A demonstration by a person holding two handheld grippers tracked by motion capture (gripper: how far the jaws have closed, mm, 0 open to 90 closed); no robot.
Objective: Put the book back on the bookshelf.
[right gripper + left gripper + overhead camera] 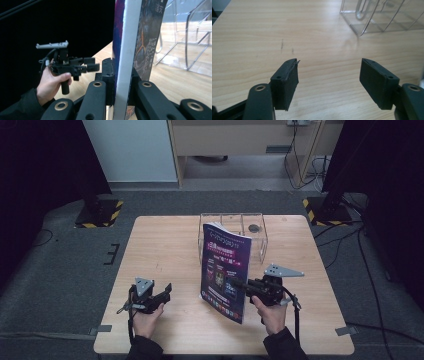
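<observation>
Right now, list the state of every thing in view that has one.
Magazine: upright, closed, clamped at its edge, lower corner at the table.
Right gripper: shut on the magazine.
Left gripper: open, nothing between the jaws, above bare wood.
Clear rack: upright behind the magazine, no papers in it.

Dim, grainy light is flattening the high view while the surface (317, 30) is glaring pale, near edges blurring softly.
</observation>
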